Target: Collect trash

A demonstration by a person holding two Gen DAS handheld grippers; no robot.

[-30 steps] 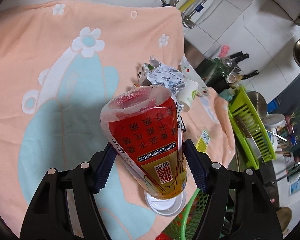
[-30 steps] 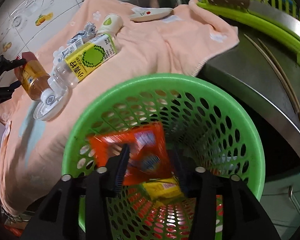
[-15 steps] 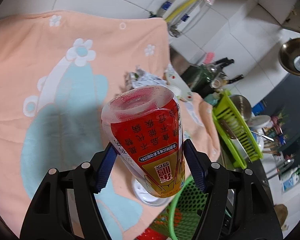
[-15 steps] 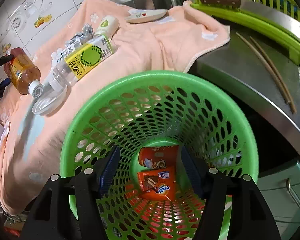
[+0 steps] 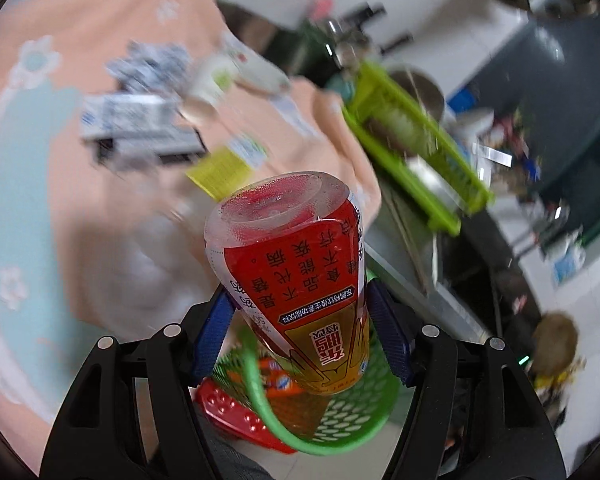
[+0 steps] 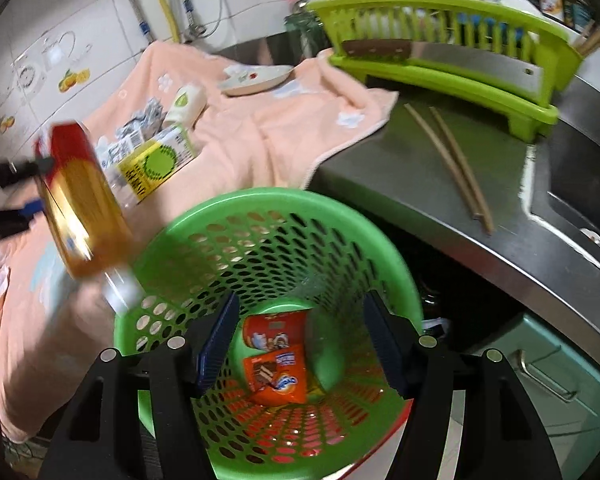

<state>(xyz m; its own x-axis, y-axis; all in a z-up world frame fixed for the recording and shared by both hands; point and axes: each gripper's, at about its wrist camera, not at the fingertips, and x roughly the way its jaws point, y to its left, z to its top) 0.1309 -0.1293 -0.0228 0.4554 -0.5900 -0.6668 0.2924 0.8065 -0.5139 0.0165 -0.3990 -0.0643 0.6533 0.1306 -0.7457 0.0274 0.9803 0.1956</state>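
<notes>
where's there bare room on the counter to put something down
Bare steel counter lies between the peach towel's edge and the chopsticks. The towel's middle is also bare. Crowded: cartons, cup and dish toward the wall.

A steel counter (image 6: 440, 200) carries a peach towel (image 6: 260, 140), two chopsticks (image 6: 456, 168); a green dish rack (image 6: 440, 76).

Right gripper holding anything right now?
No. The right gripper hangs open above the green basket, nothing between its jaws.
</notes>
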